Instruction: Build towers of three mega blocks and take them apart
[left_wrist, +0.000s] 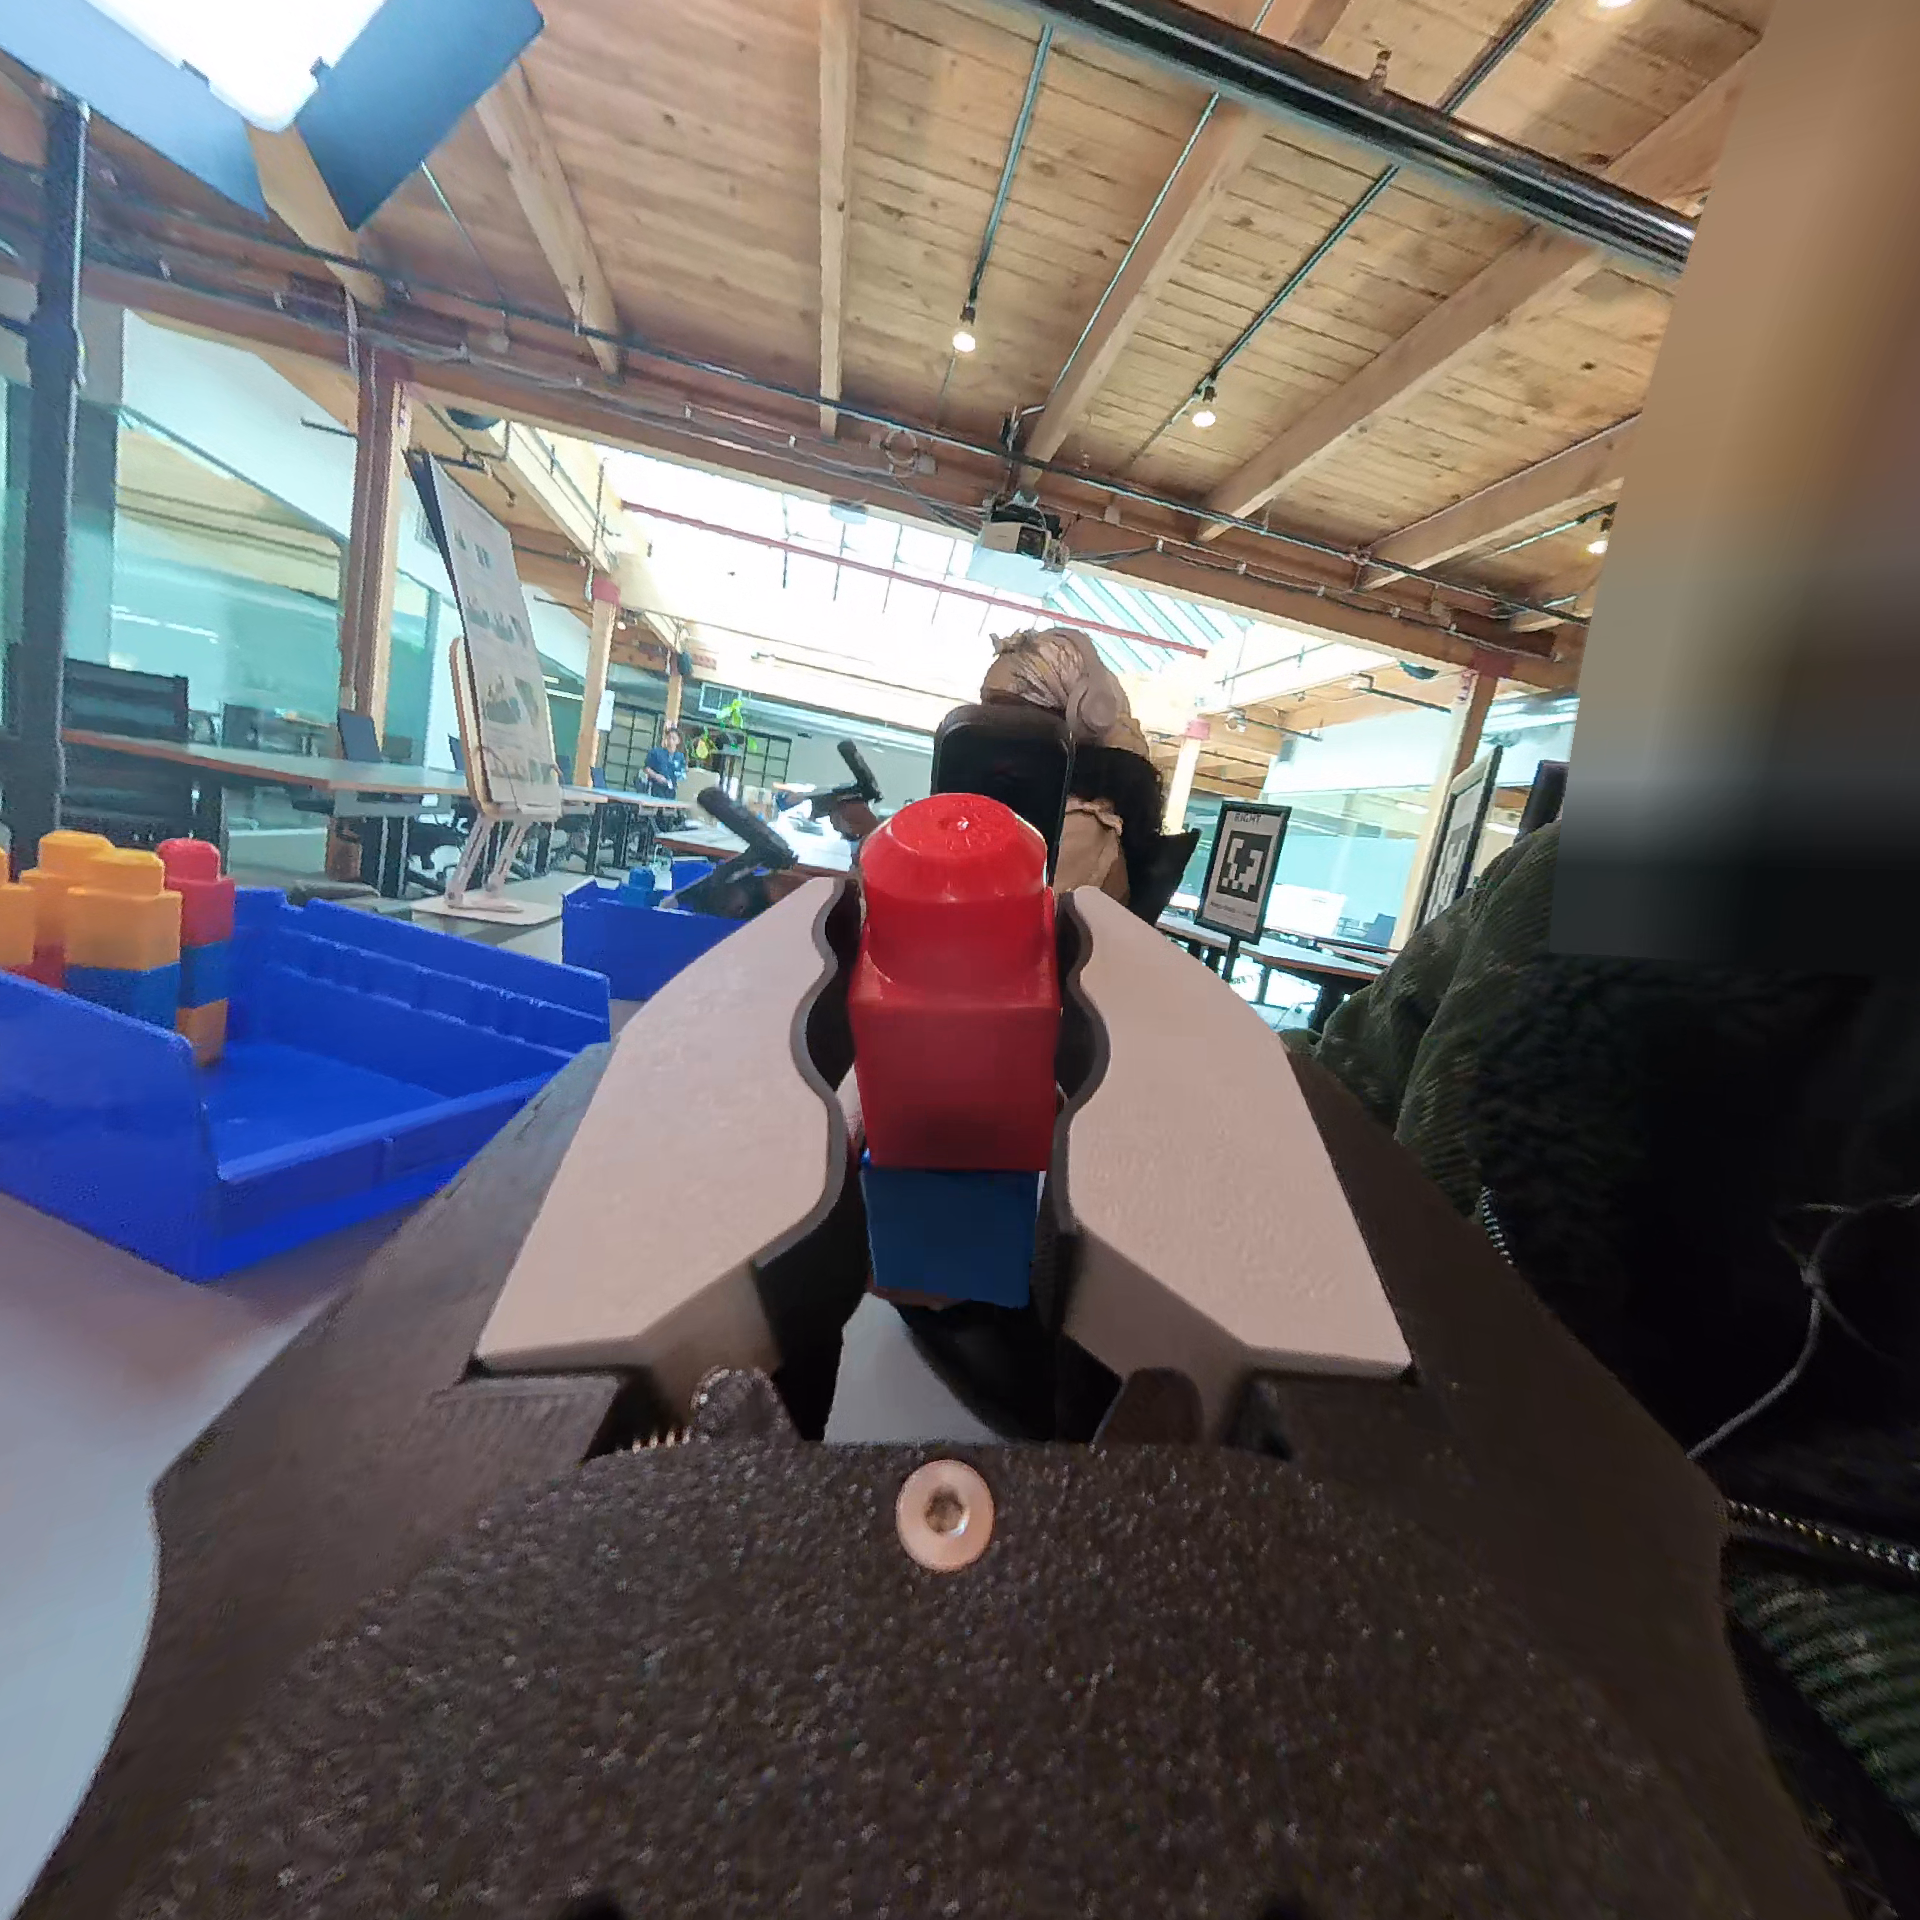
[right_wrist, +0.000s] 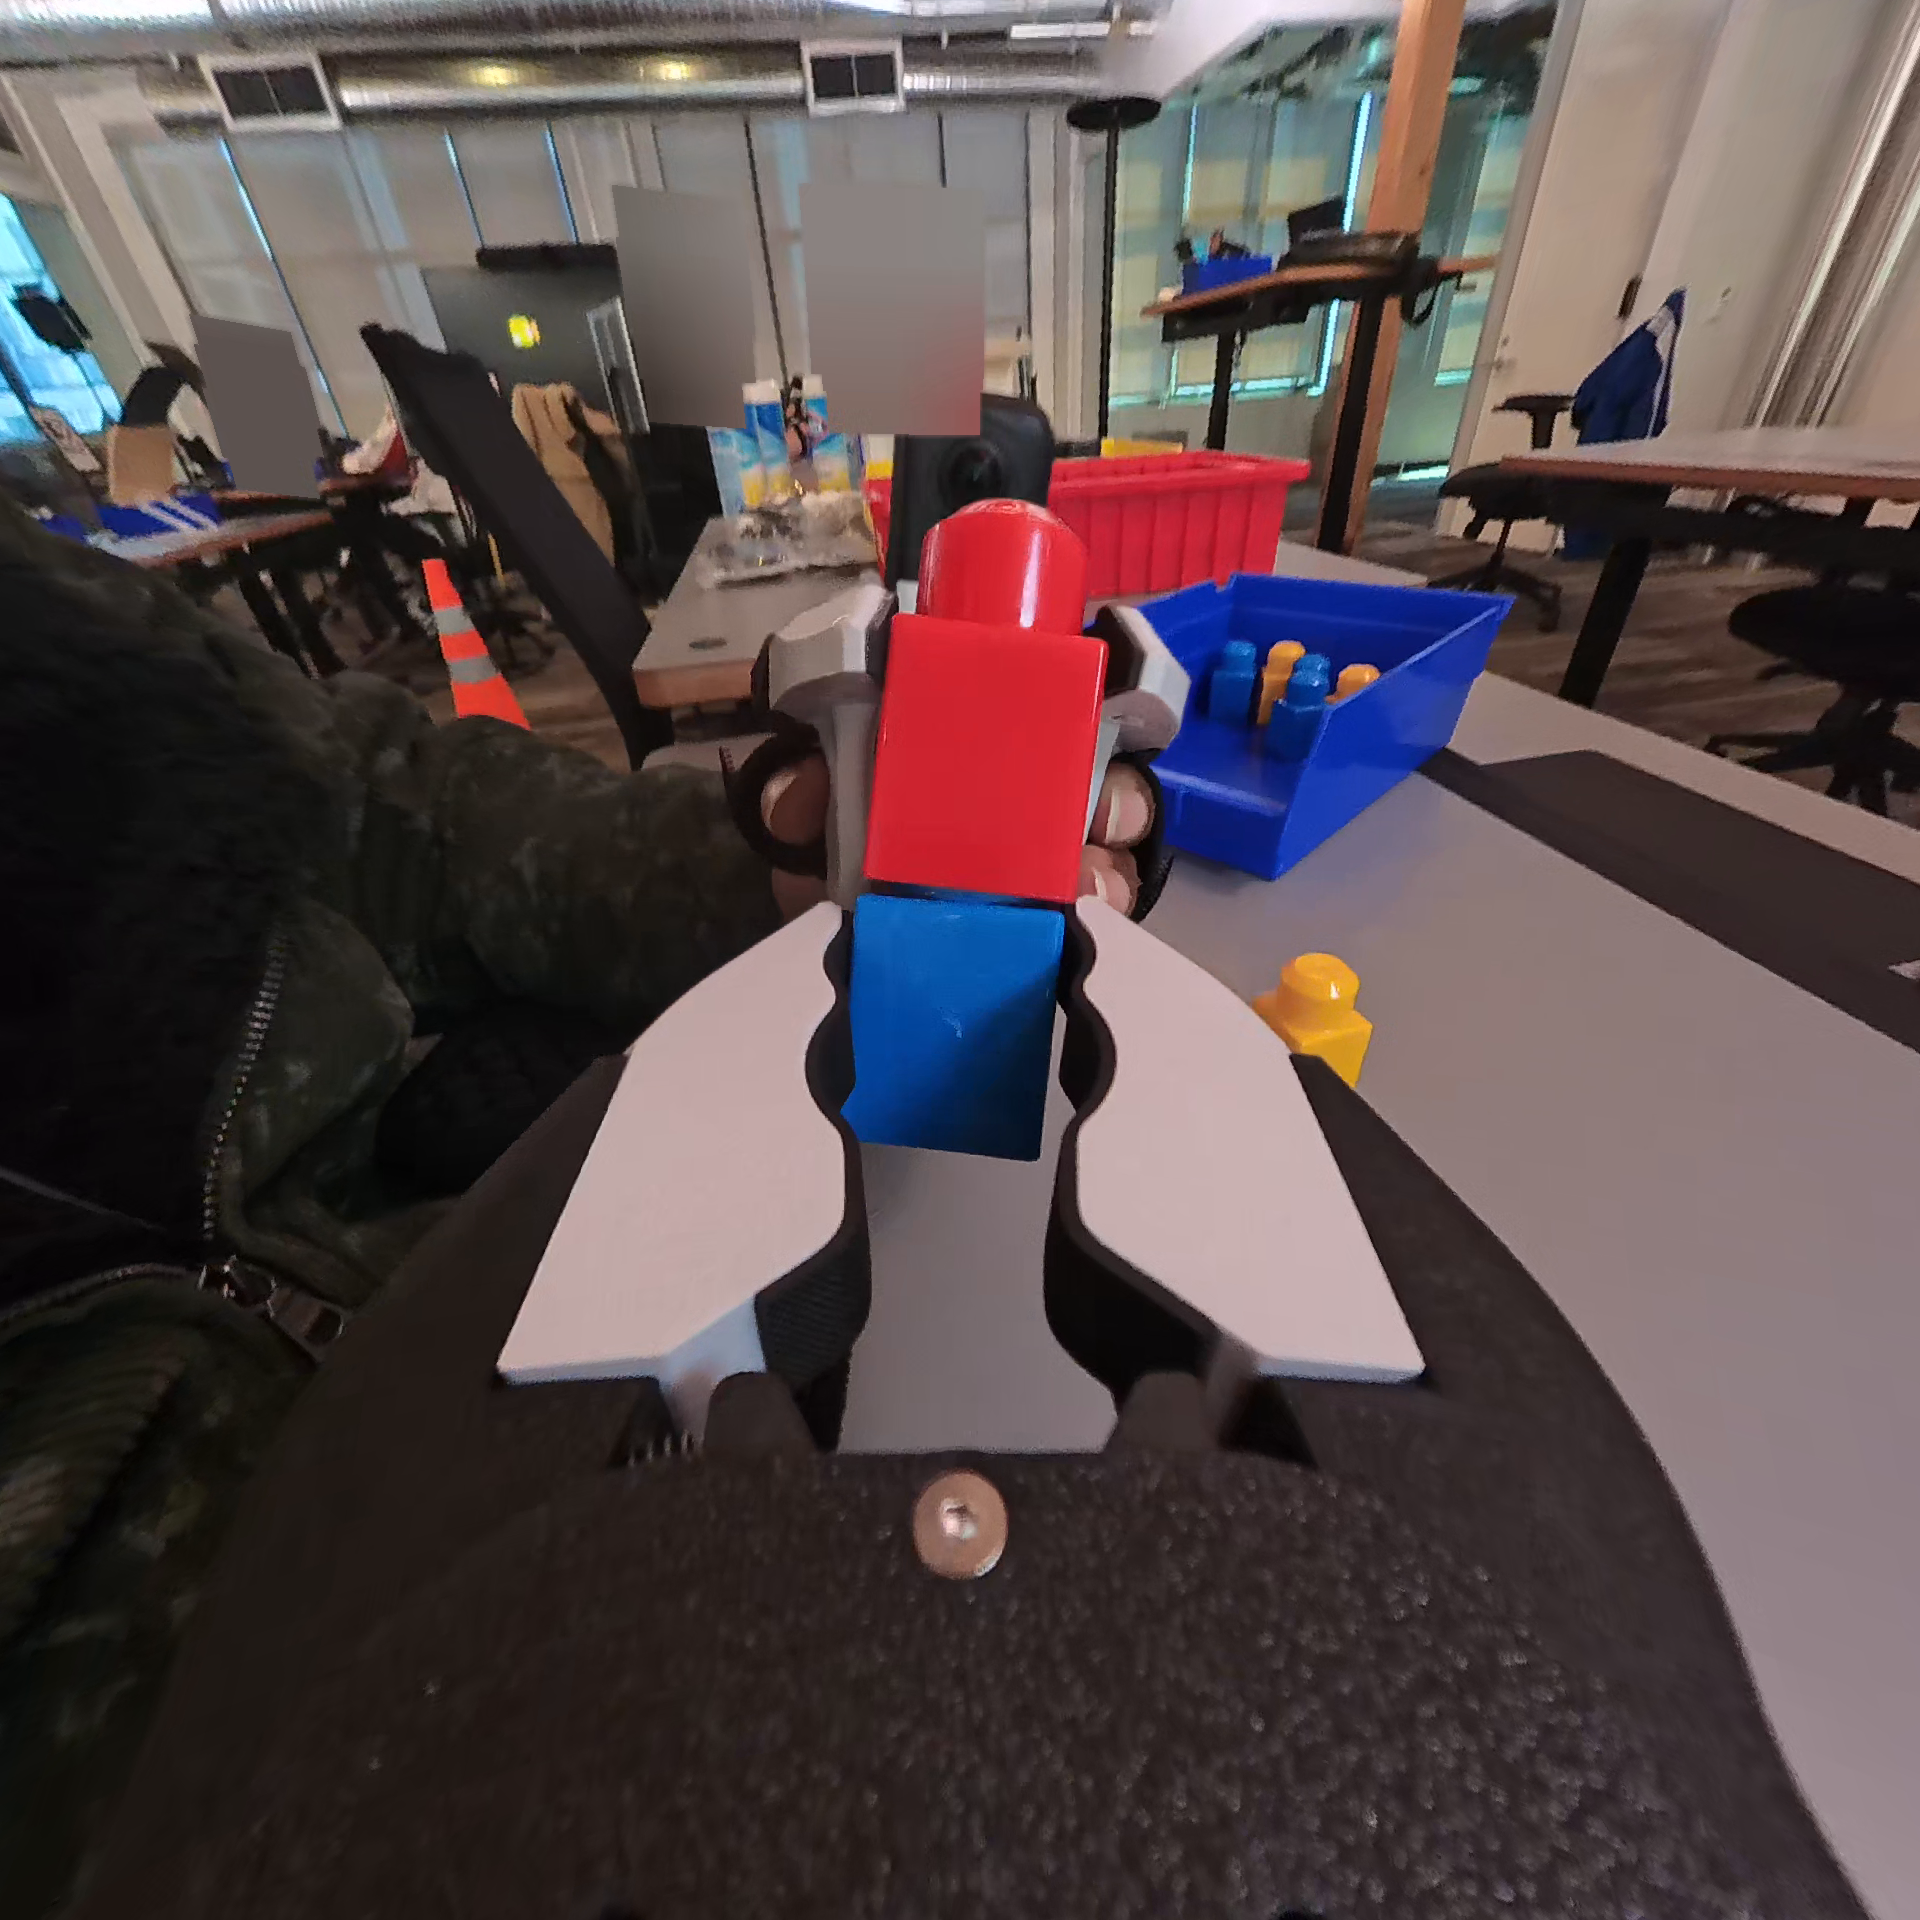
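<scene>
Left claw (left_wrist: 956, 997): closed on the red block (left_wrist: 954, 997), its fingers pressing both flat sides.
Right claw (right_wrist: 956, 1023): closed on the blue block (right_wrist: 951, 1023), which sits under the red one, held in the air above the bench (right_wrist: 1558, 1091).
Step in hand: I judge the two blocks are being joined or separated; which one, I cannot tell.
How to do well: keep both grips firm and move straight along the stud axis, without twisting.
Third block: a yellow block (right_wrist: 1314, 1013) stands on the bench at 3 o'clock of the right claw.
Far: blue bin (right_wrist: 1340, 727) at 1 o'clock holds more blocks.
Hidden: the joint between the blocks and the blue block's stud are covered.
</scene>
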